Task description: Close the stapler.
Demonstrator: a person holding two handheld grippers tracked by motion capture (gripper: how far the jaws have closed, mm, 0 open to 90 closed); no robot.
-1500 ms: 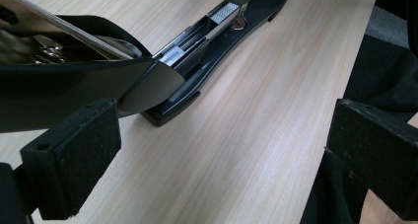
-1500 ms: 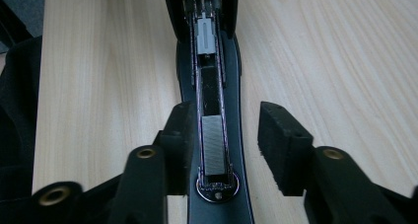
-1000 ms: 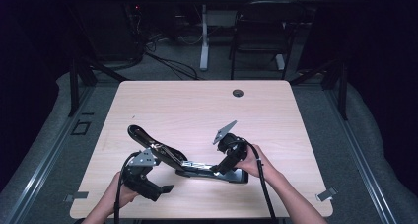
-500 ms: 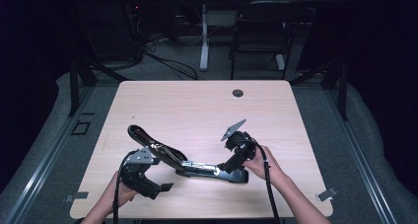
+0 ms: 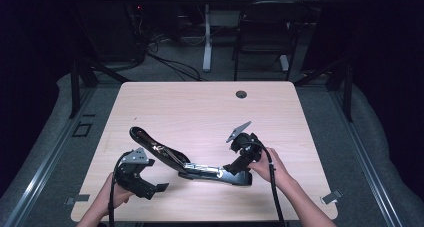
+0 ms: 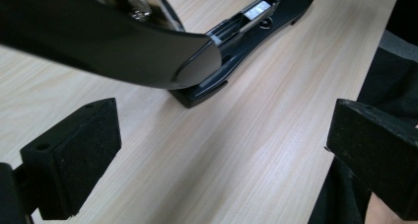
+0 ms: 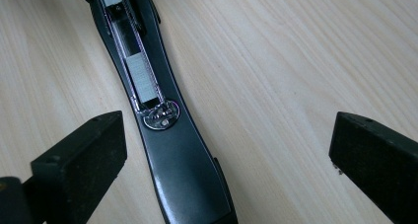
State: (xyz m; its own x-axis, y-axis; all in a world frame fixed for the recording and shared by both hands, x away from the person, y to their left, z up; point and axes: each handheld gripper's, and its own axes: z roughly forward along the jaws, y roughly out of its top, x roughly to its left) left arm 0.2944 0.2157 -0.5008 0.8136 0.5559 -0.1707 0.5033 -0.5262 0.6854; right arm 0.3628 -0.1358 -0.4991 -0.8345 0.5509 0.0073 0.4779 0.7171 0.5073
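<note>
High view: we list an opened stapler near the surface's front edge. Left gripper view: jaws wide, empty. Right gripper view: jaws just opened, straddling its base untouched; closing remains.

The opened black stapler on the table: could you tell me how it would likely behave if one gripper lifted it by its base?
The stapler is probably rigid but hinged, so its raised top arm may swing. Its glossy base might slip between pads. Lying long and flat on the table, it looks unlikely to roll.
</note>
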